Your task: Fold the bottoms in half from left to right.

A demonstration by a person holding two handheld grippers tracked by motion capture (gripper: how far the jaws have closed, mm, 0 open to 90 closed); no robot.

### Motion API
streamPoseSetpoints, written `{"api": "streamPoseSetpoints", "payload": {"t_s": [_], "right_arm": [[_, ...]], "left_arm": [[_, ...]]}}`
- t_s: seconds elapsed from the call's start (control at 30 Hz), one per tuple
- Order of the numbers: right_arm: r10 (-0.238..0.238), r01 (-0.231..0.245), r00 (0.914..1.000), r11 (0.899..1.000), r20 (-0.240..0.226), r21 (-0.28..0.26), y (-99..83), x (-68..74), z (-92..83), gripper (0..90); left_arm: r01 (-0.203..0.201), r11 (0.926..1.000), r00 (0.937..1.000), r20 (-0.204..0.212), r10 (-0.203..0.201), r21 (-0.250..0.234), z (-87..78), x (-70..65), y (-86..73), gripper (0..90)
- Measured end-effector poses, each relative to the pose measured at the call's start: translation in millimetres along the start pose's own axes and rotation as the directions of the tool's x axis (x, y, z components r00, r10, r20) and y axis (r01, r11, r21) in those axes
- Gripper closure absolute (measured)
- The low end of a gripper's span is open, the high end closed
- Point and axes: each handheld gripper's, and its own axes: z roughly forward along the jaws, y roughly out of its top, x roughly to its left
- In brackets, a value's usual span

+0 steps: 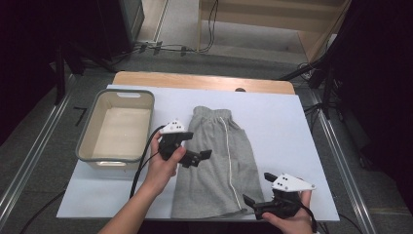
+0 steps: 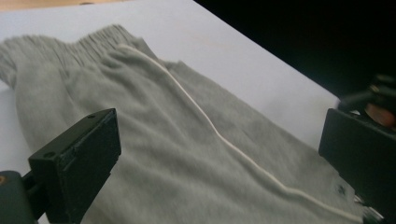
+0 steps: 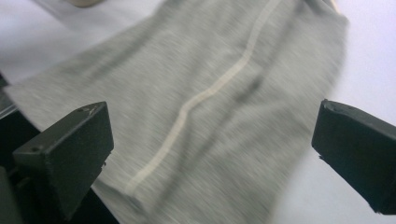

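A grey-rimmed white bin (image 1: 117, 127) sits at nine o'clock on the white tabletop (image 1: 282, 126), its inside bare. A strip of bare wood (image 1: 204, 80) edges the table at twelve o'clock, and black cables (image 1: 180, 48) trail across the floor beyond it.

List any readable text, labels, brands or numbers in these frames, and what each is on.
None readable.
Grey shorts: a small tag by the hem in the left gripper view, too small and blurred to read.
Grey bin: no print visible.
Left gripper and right gripper: plain white plates and black jaws, no markings legible.
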Motion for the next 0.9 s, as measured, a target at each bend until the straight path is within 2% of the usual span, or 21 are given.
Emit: {"api": "streamPoseSetpoints", "payload": {"t_s": [0.1,0.17,0.2,0.23,0.27,0.33,0.4,0.53,0.63,0.67,0.7,0.73,0.77,0.8,0.9], "right_arm": [[0.038,-0.038,0.9992,0.999,0.011,0.019,-10.4,-10.9,-0.7,2.2],[0.054,-0.055,0.9983,0.998,0.021,0.027,-19.2,-17.1,-2.6,16.1],[0.055,-0.056,0.9982,0.998,0.022,0.031,-21.7,-18.6,-2.9,18.2],[0.062,-0.064,0.9974,0.997,0.035,0.052,-24.9,-20.9,-2.6,24.5],[0.077,-0.080,0.9956,0.994,0.055,0.072,-27.3,-22.8,-2.1,29.6],[0.120,-0.124,0.9915,0.988,0.051,0.090,-32.1,-26.5,-1.3,36.5],[0.142,-0.147,0.9882,0.984,0.059,0.104,-34.9,-28.3,-1.2,48.3],[0.125,-0.129,0.9912,0.984,0.045,0.124,-38.9,-25.9,-0.7,58.9],[0.107,-0.114,0.9928,0.982,0.054,0.153,-43.1,-22.8,2.6,63.7],[0.104,-0.113,0.9925,0.981,0.065,0.159,-44.7,-22.1,3.5,65.7],[0.112,-0.121,0.9916,0.979,0.065,0.166,-46.4,-21.1,4.4,68.2],[0.108,-0.118,0.9919,0.978,0.068,0.171,-48.1,-20.0,4.9,70.4],[0.101,-0.112,0.9922,0.980,0.073,0.163,-49.5,-18.5,4.4,73.8],[0.094,-0.106,0.9927,0.981,0.075,0.164,-50.2,-17.0,4.0,76.9],[0.075,-0.087,0.9944,0.981,0.074,0.172,-50.9,-14.2,3.4,84.0]], "left_arm": [[-0.018,0.9998,0.9998,0.003,0.018,0.007,-9.1,-9.6,-19.4,0.0],[-0.023,0.9994,0.9996,-0.015,0.023,0.025,-12.4,-13.3,-30.6,0.0],[-0.014,0.9995,0.9995,-0.030,0.015,0.027,-14.8,-15.1,-39.7,1.8],[0.003,0.9995,0.9996,-0.026,-0.003,0.032,-15.8,-16.0,-47.5,6.0],[0.007,0.9988,0.9996,-0.028,-0.006,0.049,-16.1,-16.8,-55.6,8.0],[0.017,0.9962,0.9985,-0.052,-0.013,0.085,-16.7,-18.4,-70.4,13.2],[0.031,0.9931,0.9974,-0.068,-0.023,0.113,-18.9,-19.3,-81.4,14.3],[0.012,0.9898,0.9923,-0.124,0.006,0.142,-27.9,-22.0,-94.9,18.9],[0.008,0.9854,0.9822,-0.186,0.024,0.170,-31.9,-20.7,-103.7,28.7],[0.007,0.9824,0.9808,-0.193,0.030,0.187,-32.7,-19.9,-106.0,31.1],[0.019,0.9815,0.9819,-0.189,0.017,0.190,-33.9,-18.9,-108.1,32.6],[0.029,0.9825,0.9841,-0.178,0.004,0.184,-36.2,-18.4,-109.0,33.8],[0.032,0.9821,0.9830,-0.184,0.002,0.185,-37.6,-19.0,-109.9,36.9],[0.031,0.9818,0.9820,-0.189,0.005,0.187,-38.7,-20.3,-110.9,40.4],[0.022,0.9799,0.9858,-0.168,0.012,0.198,-38.0,-24.7,-112.8,50.8]]}}
